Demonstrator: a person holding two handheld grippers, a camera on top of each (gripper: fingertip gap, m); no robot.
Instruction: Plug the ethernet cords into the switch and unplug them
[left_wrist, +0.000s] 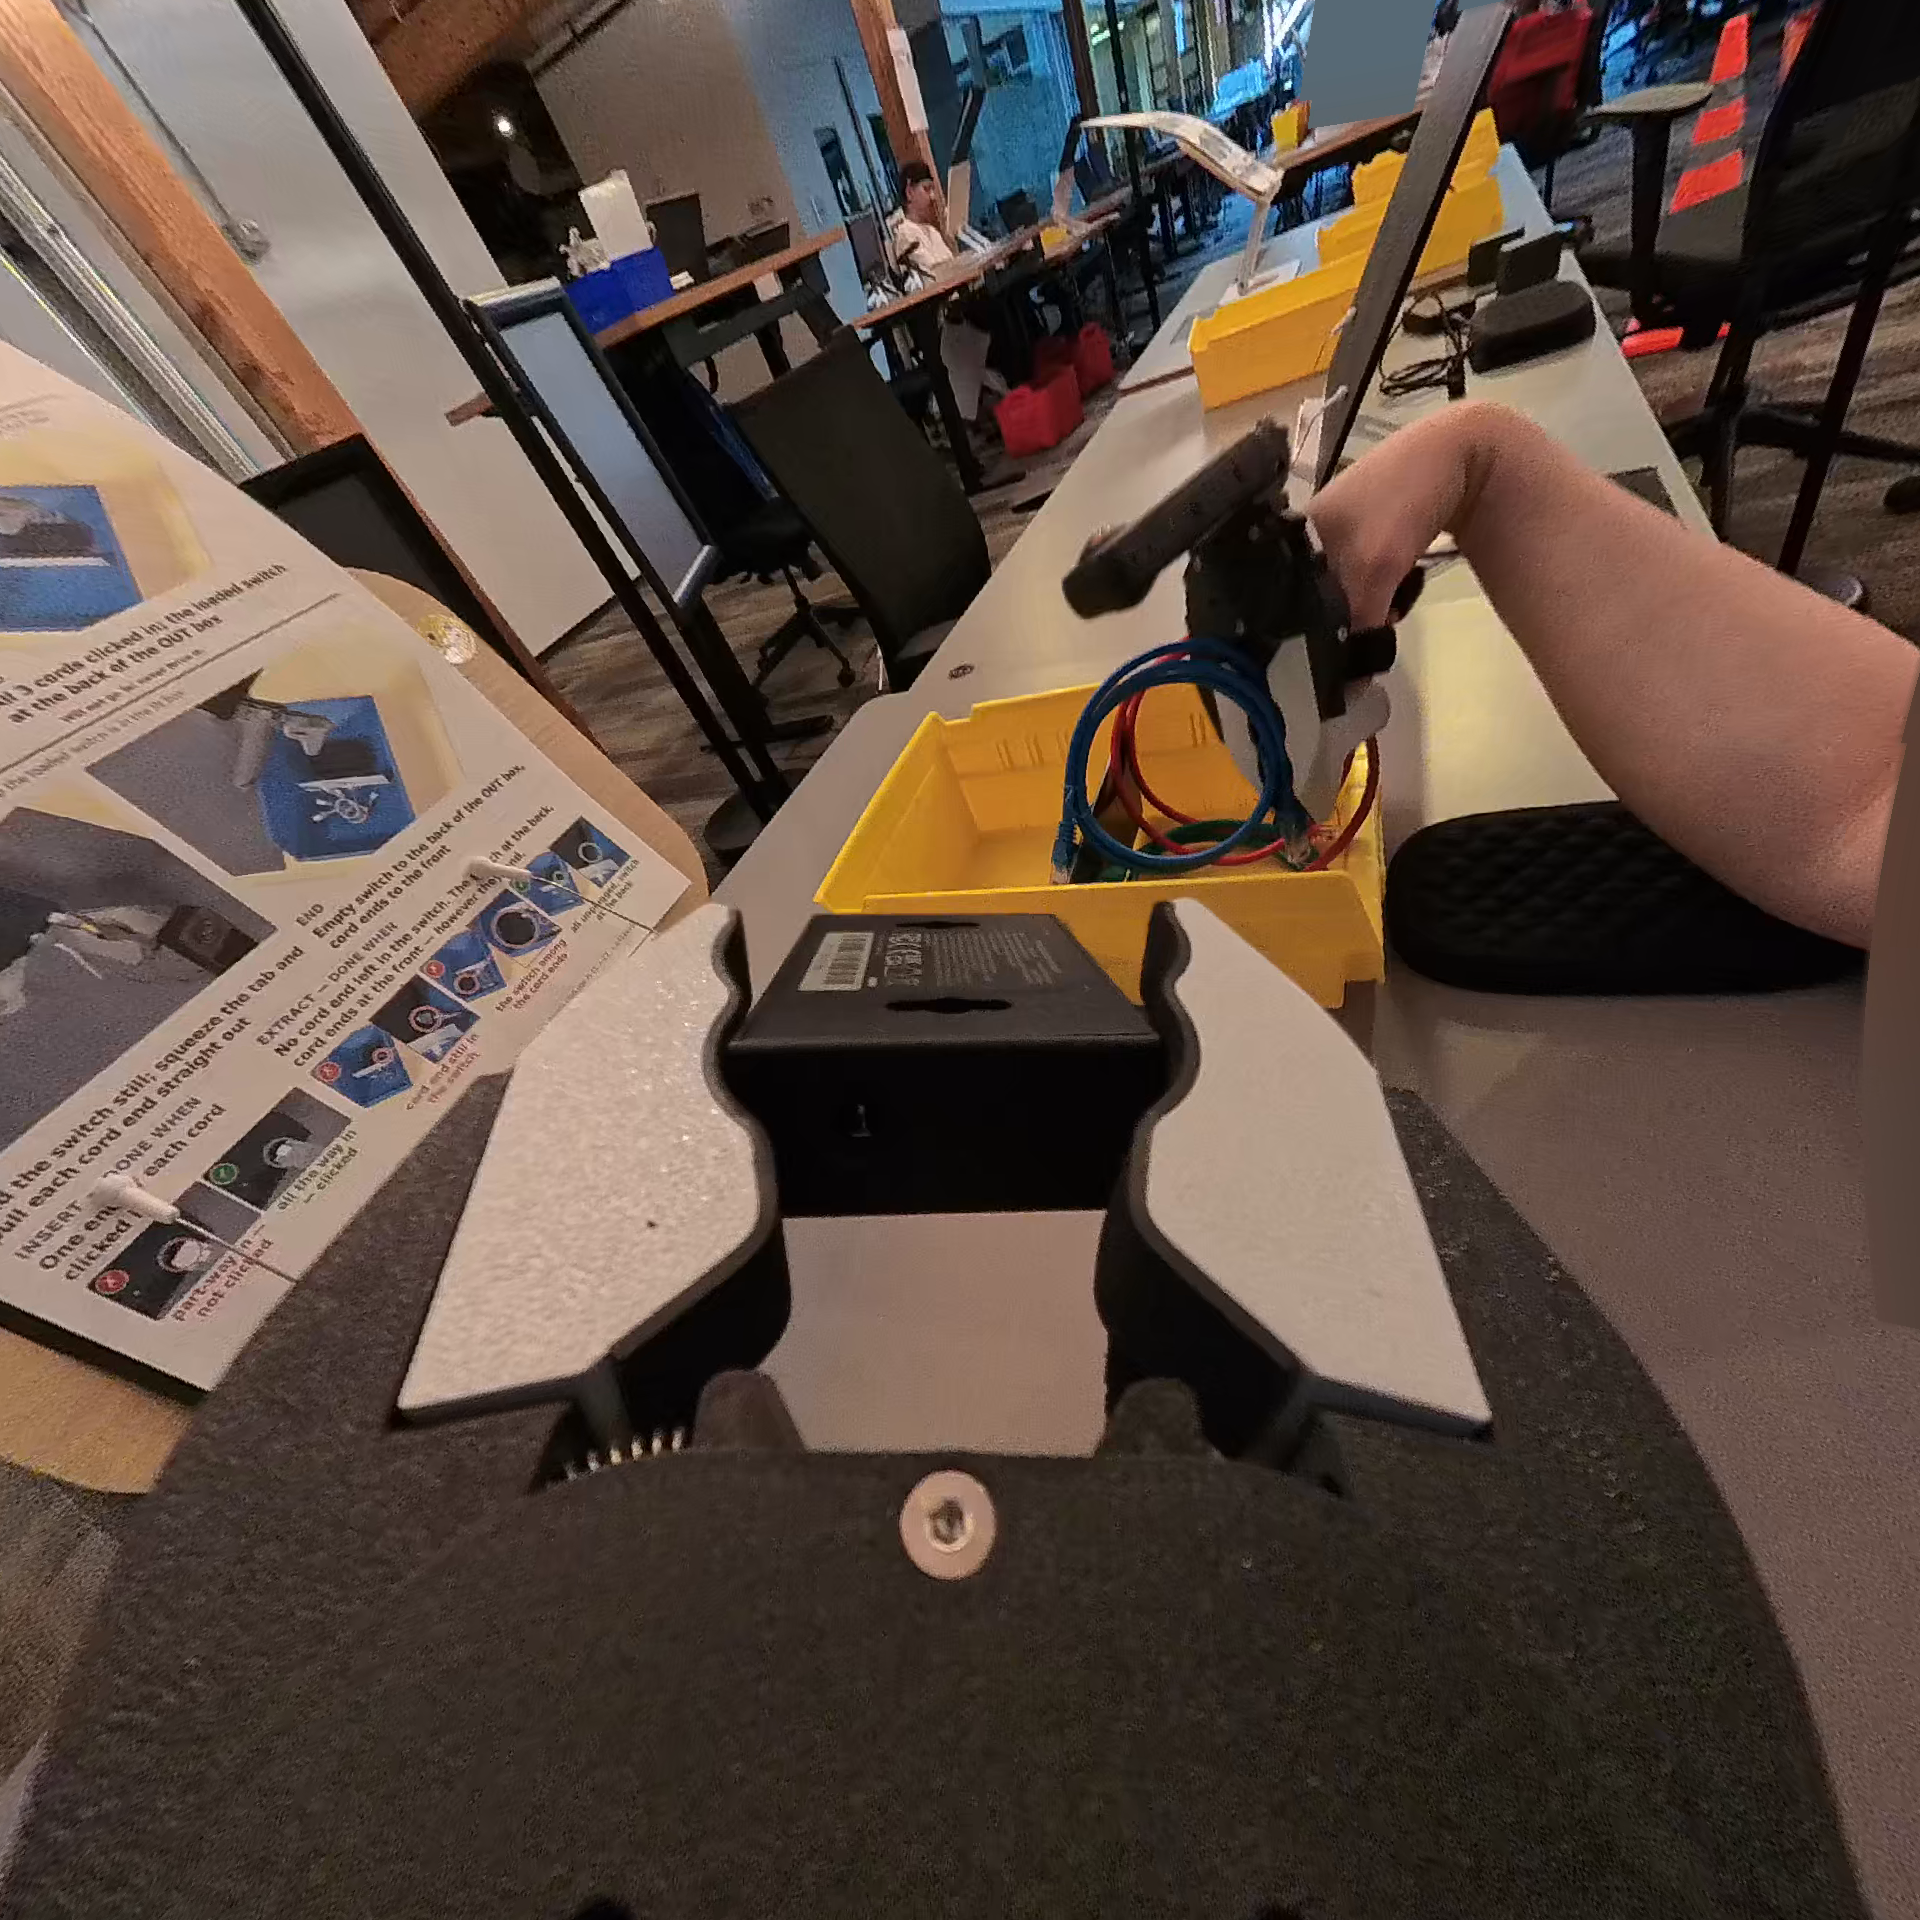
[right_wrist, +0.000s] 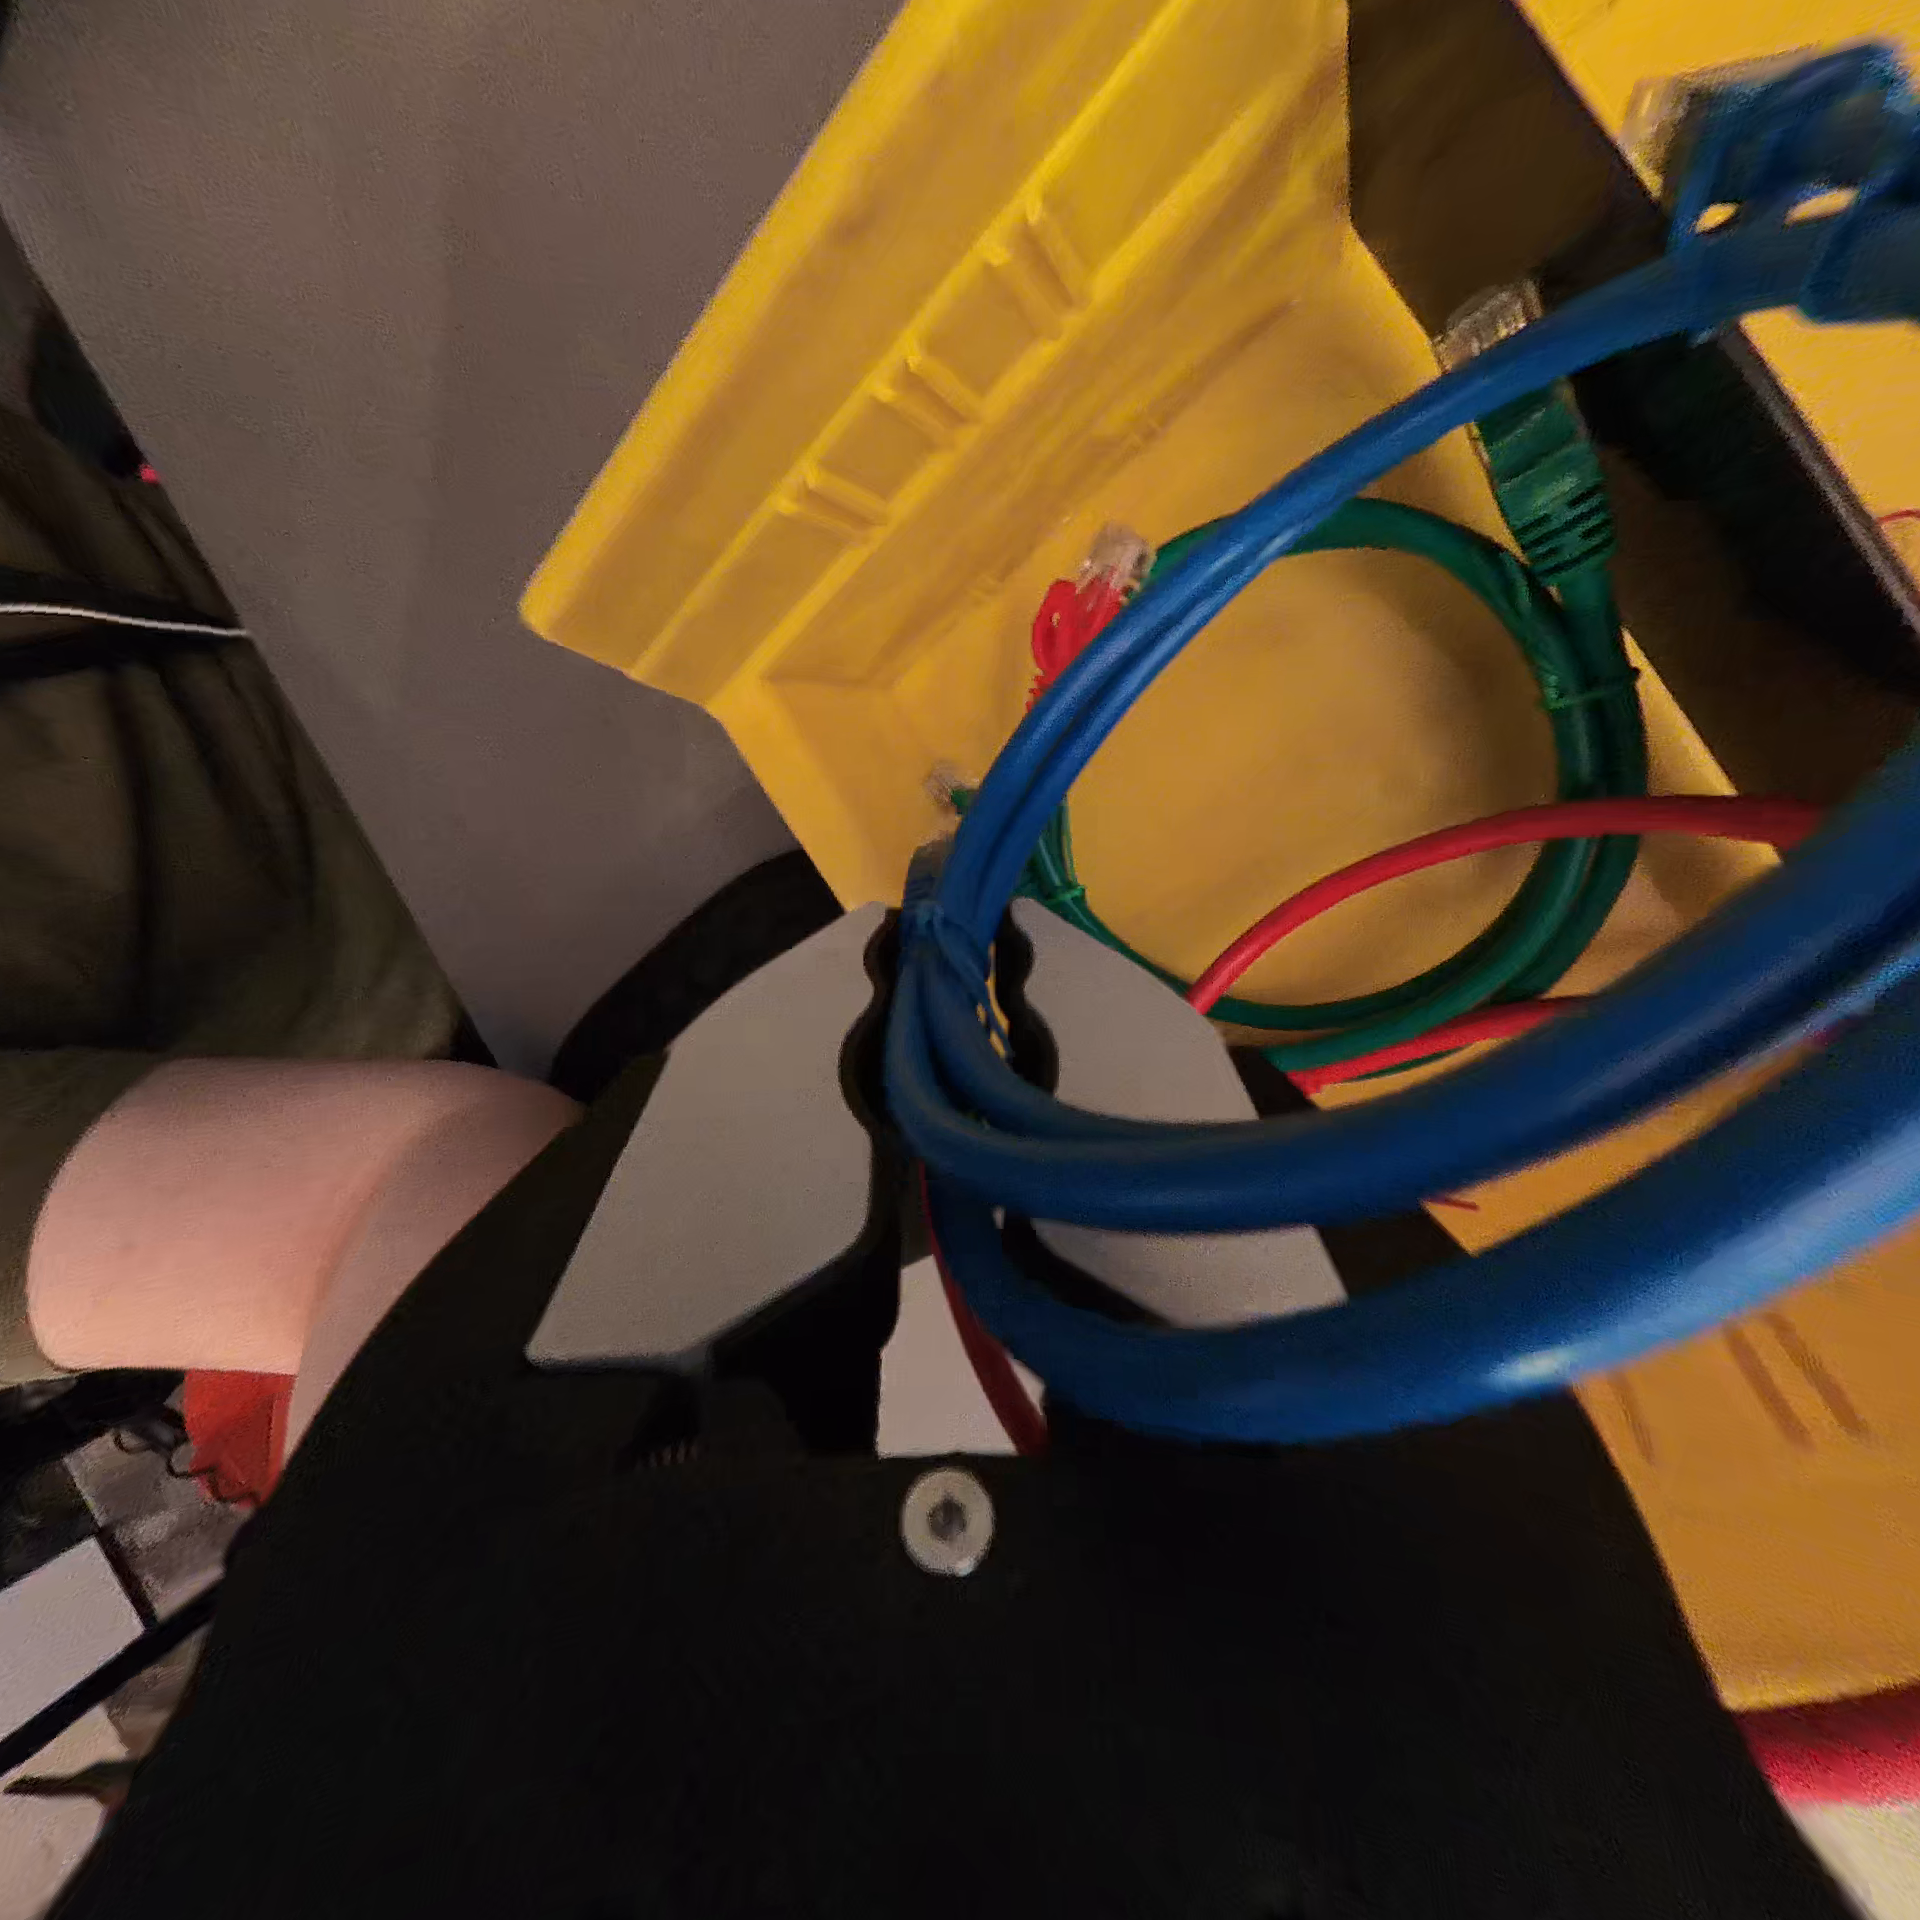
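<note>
My left gripper (left_wrist: 943, 940) is shut on a black switch (left_wrist: 940, 1023), held underside up just in front of a yellow bin (left_wrist: 1101, 914). My right gripper (right_wrist: 948, 935) is shut on a coiled blue ethernet cord (right_wrist: 1247, 1153) and lifts it above the bin (right_wrist: 935, 343); it shows in the left wrist view (left_wrist: 1311, 821) too, with the blue cord (left_wrist: 1091, 748) hanging from it. A green cord (right_wrist: 1579, 831) and a red cord (right_wrist: 1455, 847) lie coiled in the bin; the red cord (left_wrist: 1143, 800) rises partly with the blue one.
An instruction sheet (left_wrist: 239, 935) on a board stands at the left. A black wrist rest (left_wrist: 1579, 894) lies right of the bin under a person's forearm (left_wrist: 1662, 665). More yellow bins (left_wrist: 1340, 301) and a slanted black post (left_wrist: 1403, 239) stand farther back. My hands' fingertips stand some 35 cm from each other.
</note>
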